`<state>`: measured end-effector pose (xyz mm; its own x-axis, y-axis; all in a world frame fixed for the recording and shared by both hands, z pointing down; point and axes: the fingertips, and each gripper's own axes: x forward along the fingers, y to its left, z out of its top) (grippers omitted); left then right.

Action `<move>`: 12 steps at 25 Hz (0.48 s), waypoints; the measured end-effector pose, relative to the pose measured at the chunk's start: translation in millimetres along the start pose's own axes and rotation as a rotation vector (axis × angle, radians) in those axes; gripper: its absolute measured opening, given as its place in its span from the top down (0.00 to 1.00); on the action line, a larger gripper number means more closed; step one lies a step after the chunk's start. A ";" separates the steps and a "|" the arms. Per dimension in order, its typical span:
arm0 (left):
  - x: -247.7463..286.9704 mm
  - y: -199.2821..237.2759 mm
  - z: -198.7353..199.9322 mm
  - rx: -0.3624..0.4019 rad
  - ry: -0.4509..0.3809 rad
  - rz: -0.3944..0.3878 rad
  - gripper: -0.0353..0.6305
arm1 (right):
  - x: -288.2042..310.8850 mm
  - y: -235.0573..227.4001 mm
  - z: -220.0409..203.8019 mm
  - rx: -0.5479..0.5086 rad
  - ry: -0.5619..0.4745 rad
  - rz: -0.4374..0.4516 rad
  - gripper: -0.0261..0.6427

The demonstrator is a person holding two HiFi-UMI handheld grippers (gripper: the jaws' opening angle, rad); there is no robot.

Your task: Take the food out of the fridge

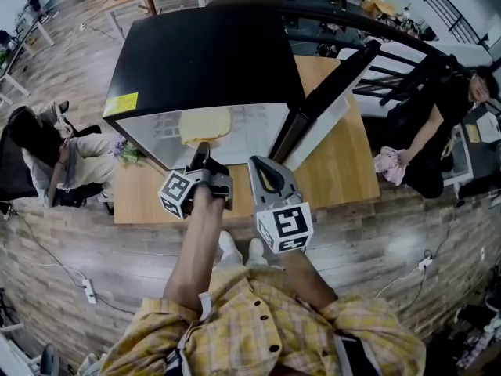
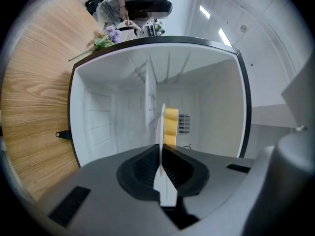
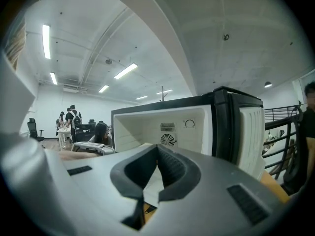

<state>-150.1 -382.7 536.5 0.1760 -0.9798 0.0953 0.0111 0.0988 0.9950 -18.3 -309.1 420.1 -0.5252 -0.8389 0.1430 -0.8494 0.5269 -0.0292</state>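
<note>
A small black fridge (image 1: 196, 61) stands on a wooden table (image 1: 344, 171), its door (image 1: 329, 100) swung open to the right. At the mouth of its white inside (image 2: 113, 117) is a white plate (image 1: 205, 135) with a pale yellow piece of food (image 1: 205, 122) on it. My left gripper (image 1: 201, 149) is shut on the plate's near rim. In the left gripper view the plate (image 2: 162, 132) runs edge-on between the pads (image 2: 147, 163), the yellow food (image 2: 171, 127) beyond them. My right gripper (image 1: 264, 171) hovers just right of it, shut and empty, facing the fridge opening (image 3: 162, 127).
A person (image 1: 47, 151) sits left of the table, beside a bunch of purple flowers (image 1: 125, 151). Another person (image 1: 462, 108) sits to the right, behind the open door. Railings and desks lie beyond the fridge. Wood floor surrounds the table.
</note>
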 end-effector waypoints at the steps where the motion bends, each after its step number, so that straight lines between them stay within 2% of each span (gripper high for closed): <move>1: -2.8 -1.7 -1.6 -0.009 0.002 -0.003 0.91 | -0.2 0.2 -0.1 0.000 0.000 0.000 0.95; 12: -24.6 -22.2 -14.2 -0.026 0.025 -0.053 0.91 | 1.0 5.2 -0.7 -0.004 -0.002 0.007 0.95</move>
<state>-140.7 -358.3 511.7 0.1994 -0.9790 0.0411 0.0464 0.0513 0.9976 -23.2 -307.1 420.7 -0.5317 -0.8352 0.1404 -0.8453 0.5336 -0.0267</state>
